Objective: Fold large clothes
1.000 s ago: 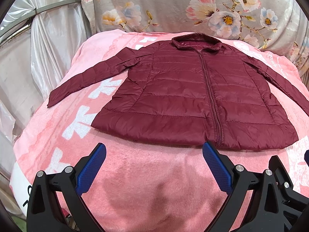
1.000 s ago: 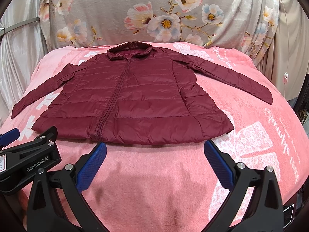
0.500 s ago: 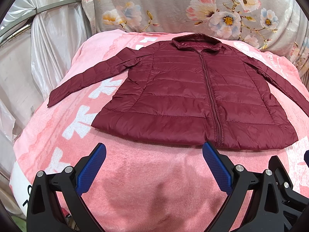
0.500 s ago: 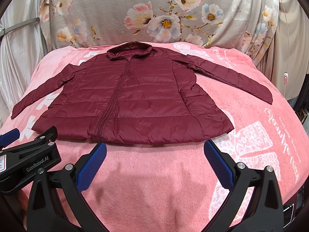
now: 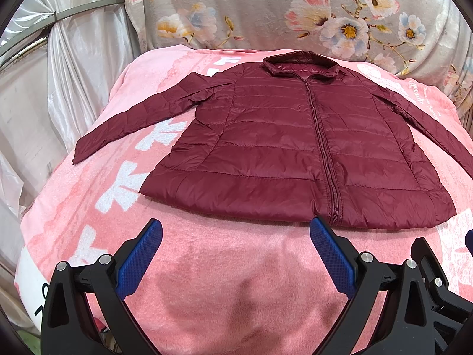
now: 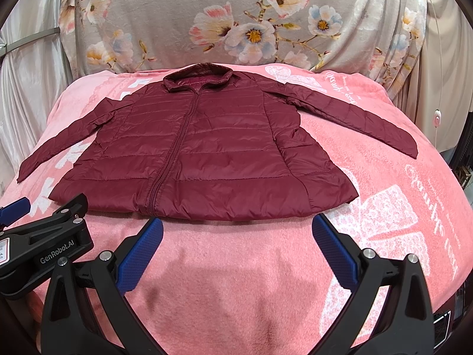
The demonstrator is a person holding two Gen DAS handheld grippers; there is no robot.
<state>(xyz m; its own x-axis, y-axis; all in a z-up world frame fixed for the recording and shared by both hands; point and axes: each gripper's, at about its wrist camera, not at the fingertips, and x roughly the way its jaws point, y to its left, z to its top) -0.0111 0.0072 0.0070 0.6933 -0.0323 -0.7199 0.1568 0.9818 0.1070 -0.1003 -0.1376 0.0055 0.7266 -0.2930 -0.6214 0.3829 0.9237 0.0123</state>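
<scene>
Jacket [image 5: 280, 153]: dark red, quilted, shiny thin shell stitched in horizontal bands, puffy between seams. It is lying flat and face up on a pink blanket [image 5: 224, 281], zip closed down the middle. Stand-up collar [image 5: 300, 64] is pointing away from the cameras toward the far drape; hem [image 6: 207, 207] is facing the near edge. Long axis is running collar to hem, near to far. Both sleeves are spreading out and slanting toward the near side; the left sleeve [image 5: 139, 118] is lying straight, with its cuff near the blanket's left edge, the right sleeve [image 6: 354, 115] likewise on the other side.

Blanket is fleecy, soft nap, with white printed shapes and script, and it is covering a rounded surface. Behind it is hanging a grey floral cloth [image 6: 236, 23], folds showing. Pale satiny curtain [image 5: 68, 68] at the left.

Left hand-held gripper [image 5: 235, 227] is hovering over bare blanket just short of the hem, jaws spread wide, nothing between them. Blue pads [image 5: 139, 260] are knurled, on black plastic arms. Right hand-held gripper [image 6: 237, 227] is doing the same, jaws wide apart and empty, just beside the left one.
</scene>
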